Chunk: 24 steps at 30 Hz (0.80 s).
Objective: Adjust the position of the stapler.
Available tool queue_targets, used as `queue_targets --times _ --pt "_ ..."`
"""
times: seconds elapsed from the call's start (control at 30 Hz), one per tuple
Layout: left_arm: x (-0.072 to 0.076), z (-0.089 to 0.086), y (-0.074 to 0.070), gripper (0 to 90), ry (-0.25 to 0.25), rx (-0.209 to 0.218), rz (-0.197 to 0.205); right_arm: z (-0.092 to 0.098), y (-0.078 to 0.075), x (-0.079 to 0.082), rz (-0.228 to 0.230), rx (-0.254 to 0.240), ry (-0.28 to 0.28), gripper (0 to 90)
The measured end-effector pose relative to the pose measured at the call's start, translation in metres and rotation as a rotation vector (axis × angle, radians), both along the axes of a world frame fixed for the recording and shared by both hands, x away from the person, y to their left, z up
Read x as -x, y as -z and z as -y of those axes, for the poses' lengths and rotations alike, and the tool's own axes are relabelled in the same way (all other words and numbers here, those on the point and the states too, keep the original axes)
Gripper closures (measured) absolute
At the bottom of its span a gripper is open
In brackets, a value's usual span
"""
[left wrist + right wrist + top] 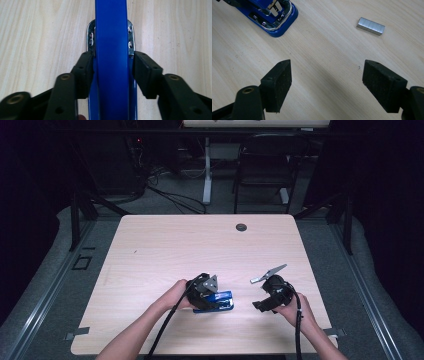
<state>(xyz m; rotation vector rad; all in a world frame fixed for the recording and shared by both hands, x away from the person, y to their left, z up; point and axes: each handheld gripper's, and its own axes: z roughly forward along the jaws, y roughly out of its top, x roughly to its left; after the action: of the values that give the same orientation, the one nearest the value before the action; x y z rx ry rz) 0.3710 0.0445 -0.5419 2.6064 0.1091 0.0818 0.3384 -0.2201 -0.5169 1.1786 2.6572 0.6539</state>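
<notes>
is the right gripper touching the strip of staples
Apart. The right gripper view shows the right gripper open over bare table, with the staple strip lying well beyond its pads.

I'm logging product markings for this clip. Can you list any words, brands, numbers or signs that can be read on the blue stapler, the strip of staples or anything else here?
None can be read.
Blue stapler: plain blue top and bare metal with rivets, no lettering.
Strip of staples: bare metal, no marking.
Table: plain wood grain, no label.
Left gripper and right gripper: black, unmarked pads.
</notes>
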Motion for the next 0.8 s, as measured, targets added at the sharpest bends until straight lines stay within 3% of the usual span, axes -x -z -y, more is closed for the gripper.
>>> queue_targets --times 0.2,0.43,0.7,0.8 --pt "0.0019 0.0005 -0.0008 63.5 0.011 -0.005 0.028 -0.0001 0.0003 0.0004 -0.001 -0.011 -0.001 23.6" --pt "0.0024 -0.0025 0.0005 65.5 0.026 0.028 0.039 -0.0002 0.0008 -0.0003 -0.001 -0.005 -0.011 24.6" --pt "-0.0039 -0.0062 0.0033 66.0 0.039 0.068 -0.021 -0.0006 0.0014 -0.0008 -0.008 -0.011 -0.011 24.9" --pt "-0.0046 -0.0052 0.0031 65.5 0.015 0.065 -0.036 -0.0009 0.0018 -0.001 -0.006 -0.01 -0.013 24.6"
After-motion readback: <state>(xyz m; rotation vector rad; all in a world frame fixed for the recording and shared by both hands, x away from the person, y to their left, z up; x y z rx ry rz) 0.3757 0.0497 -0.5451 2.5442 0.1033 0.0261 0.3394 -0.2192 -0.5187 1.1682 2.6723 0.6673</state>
